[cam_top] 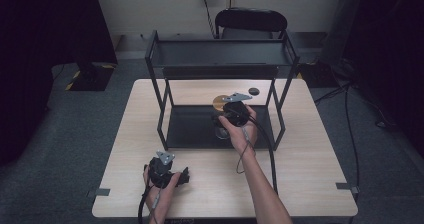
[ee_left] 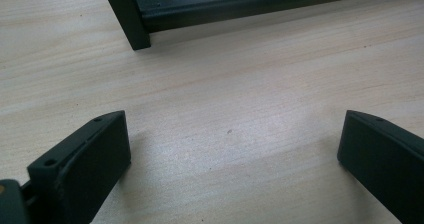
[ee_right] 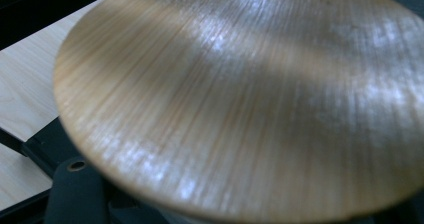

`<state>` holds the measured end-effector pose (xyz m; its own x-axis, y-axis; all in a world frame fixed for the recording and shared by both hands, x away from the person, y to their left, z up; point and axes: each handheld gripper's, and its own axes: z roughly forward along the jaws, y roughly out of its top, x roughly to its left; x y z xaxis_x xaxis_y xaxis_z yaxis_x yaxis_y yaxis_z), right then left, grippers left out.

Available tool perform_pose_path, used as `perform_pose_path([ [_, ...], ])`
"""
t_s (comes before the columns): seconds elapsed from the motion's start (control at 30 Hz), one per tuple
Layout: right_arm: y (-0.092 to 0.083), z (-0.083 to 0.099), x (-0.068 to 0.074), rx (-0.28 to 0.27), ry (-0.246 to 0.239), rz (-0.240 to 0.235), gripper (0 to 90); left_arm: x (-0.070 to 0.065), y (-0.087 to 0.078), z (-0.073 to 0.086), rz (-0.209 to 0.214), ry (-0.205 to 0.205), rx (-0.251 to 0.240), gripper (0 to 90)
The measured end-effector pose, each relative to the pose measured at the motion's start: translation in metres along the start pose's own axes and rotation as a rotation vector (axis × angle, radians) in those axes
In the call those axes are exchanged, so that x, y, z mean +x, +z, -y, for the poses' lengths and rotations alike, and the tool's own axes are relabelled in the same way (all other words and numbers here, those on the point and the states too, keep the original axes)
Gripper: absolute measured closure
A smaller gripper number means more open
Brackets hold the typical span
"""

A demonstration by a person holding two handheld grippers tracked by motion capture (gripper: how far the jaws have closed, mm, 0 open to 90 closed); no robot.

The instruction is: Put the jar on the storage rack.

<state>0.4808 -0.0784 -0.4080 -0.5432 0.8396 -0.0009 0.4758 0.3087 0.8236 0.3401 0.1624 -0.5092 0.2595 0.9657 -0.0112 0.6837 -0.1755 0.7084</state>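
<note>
Right gripper (cam_top: 226,118) seems clamped on the round, stiff, light-looking wooden lid (ee_right: 250,99) at its thin, slippery rim, while the left gripper (ee_left: 232,149) gapes empty.

We note the desk (cam_top: 300,154): pale wood, faint straight grain. Rack (cam_top: 220,59): black frame, black shelves. Round lid (ee_right: 240,99): golden-brown wood with fine parallel grain and whitish glare patches, darker at the rim. Small disc (cam_top: 254,90) on the desk: black. Left gripper (cam_top: 186,176) and right gripper (cam_top: 220,120): black bodies, grey plates, black cables. Left fingers (ee_left: 90,159): matte black. Chair (cam_top: 251,20): black. Floor (cam_top: 60,134): grey carpet. Wall (cam_top: 150,4): beige.
</note>
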Motion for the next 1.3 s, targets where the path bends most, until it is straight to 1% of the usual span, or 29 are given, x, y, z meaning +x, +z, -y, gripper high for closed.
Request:
perform_pose_path([
  [0.13,0.003,0.001,-0.001,-0.002,0.005,0.003,25.4,0.0,0.0,0.0,0.0,0.0,0.0,0.0],
  [0.2,0.005,0.003,-0.001,-0.005,0.012,-0.009,25.5,0.0,0.0,0.0,0.0,0.0,0.0,0.0],
  [0.43,0.01,0.009,-0.002,0.002,0.016,-0.004,25.4,0.0,0.0,0.0,0.0,0.0,0.0,0.0],
  [0.67,0.011,0.011,-0.002,0.0,0.024,-0.007,25.4,0.0,0.0,0.0,0.0,0.001,0.0,0.0],
  [0.83,0.013,0.015,-0.001,-0.007,0.033,-0.001,25.5,0.0,0.0,0.0,0.0,0.0,0.0,0.0],
  [1.0,0.012,0.016,-0.001,0.003,0.02,-0.002,25.4,0.0,0.0,0.0,0.0,0.0,0.001,0.0],
  [1.1,0.011,0.016,0.001,0.01,0.011,0.006,25.2,0.0,0.0,0.0,0.0,0.001,0.001,0.0],
  [1.3,0.011,0.016,0.0,0.018,0.022,-0.007,24.7,0.0,0.0,0.0,0.0,0.001,0.001,0.0],
])
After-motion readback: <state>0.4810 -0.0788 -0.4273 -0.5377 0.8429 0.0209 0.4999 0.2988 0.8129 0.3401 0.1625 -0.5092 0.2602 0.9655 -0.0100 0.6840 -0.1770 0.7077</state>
